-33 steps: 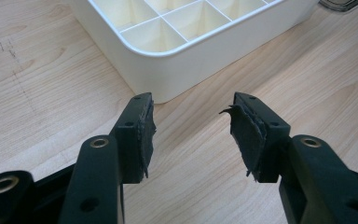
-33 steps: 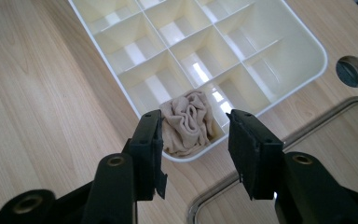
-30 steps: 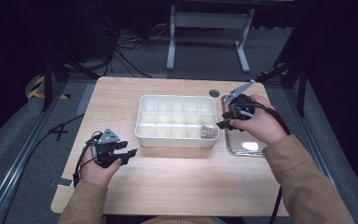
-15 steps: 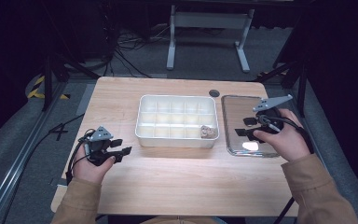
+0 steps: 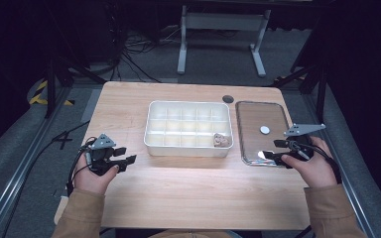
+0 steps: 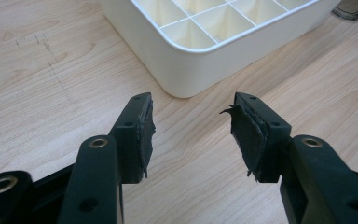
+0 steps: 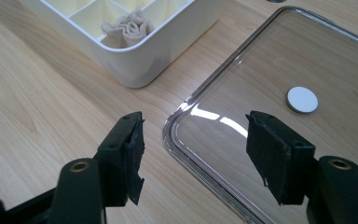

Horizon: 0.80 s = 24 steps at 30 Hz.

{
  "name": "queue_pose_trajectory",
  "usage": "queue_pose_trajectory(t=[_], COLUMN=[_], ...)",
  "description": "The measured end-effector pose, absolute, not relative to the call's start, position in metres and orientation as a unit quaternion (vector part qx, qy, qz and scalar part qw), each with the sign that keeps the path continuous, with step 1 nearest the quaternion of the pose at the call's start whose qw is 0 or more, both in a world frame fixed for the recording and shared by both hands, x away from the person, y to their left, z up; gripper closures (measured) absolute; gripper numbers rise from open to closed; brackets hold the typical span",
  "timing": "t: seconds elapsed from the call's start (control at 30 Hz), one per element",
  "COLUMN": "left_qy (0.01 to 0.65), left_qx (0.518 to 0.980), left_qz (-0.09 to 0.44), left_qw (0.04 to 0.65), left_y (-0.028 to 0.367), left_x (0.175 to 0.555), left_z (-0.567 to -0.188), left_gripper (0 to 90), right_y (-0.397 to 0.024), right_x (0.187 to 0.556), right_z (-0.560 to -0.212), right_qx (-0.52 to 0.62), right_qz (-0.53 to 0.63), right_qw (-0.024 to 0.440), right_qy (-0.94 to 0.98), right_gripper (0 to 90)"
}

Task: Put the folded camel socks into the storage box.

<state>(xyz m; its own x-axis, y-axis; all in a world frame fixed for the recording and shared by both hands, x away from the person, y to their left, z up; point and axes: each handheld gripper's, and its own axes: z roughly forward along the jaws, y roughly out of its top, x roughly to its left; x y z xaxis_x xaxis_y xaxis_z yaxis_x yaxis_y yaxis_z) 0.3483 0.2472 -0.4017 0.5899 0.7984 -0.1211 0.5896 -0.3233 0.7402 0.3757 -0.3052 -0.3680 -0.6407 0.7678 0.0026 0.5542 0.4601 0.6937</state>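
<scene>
Right gripper (image 5: 277, 151) is sitting at the lower right of the high view, over the near corner of the clear lid (image 5: 261, 115), which is lying flat on the bench (image 5: 188, 198) just right of the white divided box (image 5: 188, 148). Its jaws have just been opening and are now spread wide, straddling the lid's rim with nothing pinched. Looks like a release or re-grip, hard to say which. If re-gripping: be seating the pads squarely over the raised rim before closing, since the clear plastic is probably slippery. Left gripper (image 5: 124, 161), lower left, jaws spread and empty, is idling beside the box; the rolled cloth (image 7: 128, 27) is sitting in its corner compartment.
</scene>
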Motion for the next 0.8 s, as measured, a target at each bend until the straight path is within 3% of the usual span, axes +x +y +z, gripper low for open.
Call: queue_pose_trajectory(t=[0.13, 0.57, 0.8], left_qy=[0.438, 0.436, 0.436], left_qx=[0.802, 0.818, 0.83], left_qz=[0.139, 0.144, 0.113], left_qw=[0.382, 0.346, 0.329], left_y=[0.25, 0.262, 0.266], left_x=[0.349, 0.36, 0.363], left_z=[-0.403, -0.426, -0.443], left_gripper=[49.3, 48.4, 47.7], right_y=[-0.311, -0.329, -0.333], right_x=[0.377, 0.378, 0.374], right_z=[-0.378, -0.432, -0.459], right_qx=[0.409, 0.432, 0.44], right_qz=[0.321, 0.328, 0.335], right_qw=[0.176, 0.163, 0.166], right_qy=[0.836, 0.824, 0.816], right_gripper=[36.4, 36.1, 35.9])
